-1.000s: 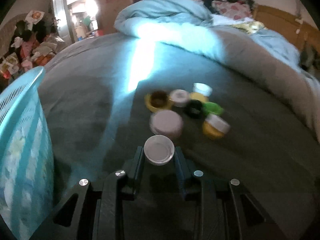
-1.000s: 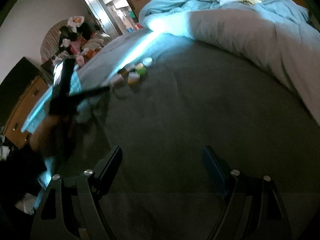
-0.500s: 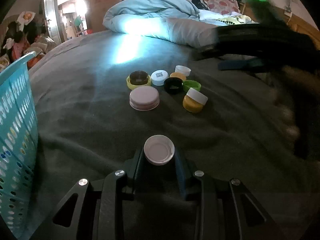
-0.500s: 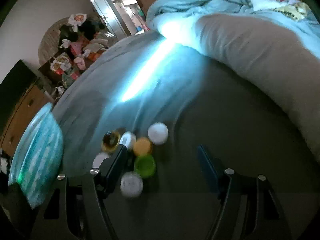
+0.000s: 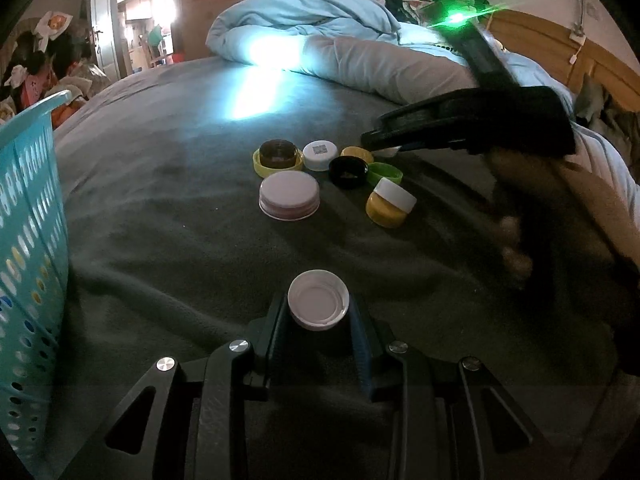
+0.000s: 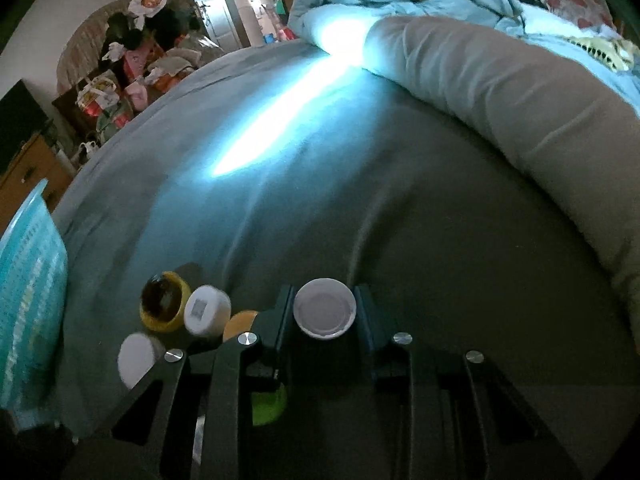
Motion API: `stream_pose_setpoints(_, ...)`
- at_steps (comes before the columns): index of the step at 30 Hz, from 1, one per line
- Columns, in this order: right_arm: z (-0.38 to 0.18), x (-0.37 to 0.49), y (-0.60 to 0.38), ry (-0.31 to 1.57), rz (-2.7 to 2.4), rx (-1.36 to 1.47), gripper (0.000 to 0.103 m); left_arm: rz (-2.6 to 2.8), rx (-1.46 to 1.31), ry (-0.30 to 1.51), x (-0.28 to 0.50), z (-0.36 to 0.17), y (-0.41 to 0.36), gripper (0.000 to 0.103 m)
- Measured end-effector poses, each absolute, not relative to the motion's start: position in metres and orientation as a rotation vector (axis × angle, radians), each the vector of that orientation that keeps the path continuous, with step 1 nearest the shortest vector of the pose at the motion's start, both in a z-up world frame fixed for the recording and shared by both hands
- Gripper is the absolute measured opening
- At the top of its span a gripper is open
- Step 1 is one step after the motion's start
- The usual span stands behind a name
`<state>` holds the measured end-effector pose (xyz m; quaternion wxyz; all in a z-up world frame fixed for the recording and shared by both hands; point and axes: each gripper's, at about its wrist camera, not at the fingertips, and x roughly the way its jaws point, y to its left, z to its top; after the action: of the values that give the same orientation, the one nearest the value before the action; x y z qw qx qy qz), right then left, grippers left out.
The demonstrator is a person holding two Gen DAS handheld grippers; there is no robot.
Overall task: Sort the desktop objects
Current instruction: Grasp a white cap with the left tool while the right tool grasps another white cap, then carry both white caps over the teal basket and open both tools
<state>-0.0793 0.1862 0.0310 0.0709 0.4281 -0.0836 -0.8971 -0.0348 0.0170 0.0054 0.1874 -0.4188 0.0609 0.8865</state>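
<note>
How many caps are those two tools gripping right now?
2. One white cap sits between the fingers of the left tool; a second white cap sits in the right tool. None looks hidden.

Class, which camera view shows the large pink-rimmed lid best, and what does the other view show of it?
The left wrist view: the large pink-rimmed lid lies whole and unobstructed on the dark blanket. In the right wrist view it sits low at the left, blurred and partly hidden behind the gripper's frame.
</note>
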Motion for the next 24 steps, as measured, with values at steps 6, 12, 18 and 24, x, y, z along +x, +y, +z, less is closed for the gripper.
stream_pose_setpoints(6,0.07,0.034,0.212,-0.257,-2.744,1.193,0.026,2.502,-1.182,0.191,-0.033,0.007,0.018,0.032)
stream_pose_setpoints(12,0.049,0.149,0.209,-0.169,-2.755,1.323,0.026,2.485,-1.206,0.212,-0.013,0.018,0.029,0.032)
stream_pose_setpoints(18,0.029,0.173,0.21,-0.139,-2.775,1.344,0.027,2.476,-1.195,0.281,0.035,0.011,0.052,0.032)
stream_pose_setpoints(24,0.027,0.174,0.217,-0.194,-2.759,1.311,0.026,2.484,-1.197,0.33,0.033,0.007,0.055,0.036)
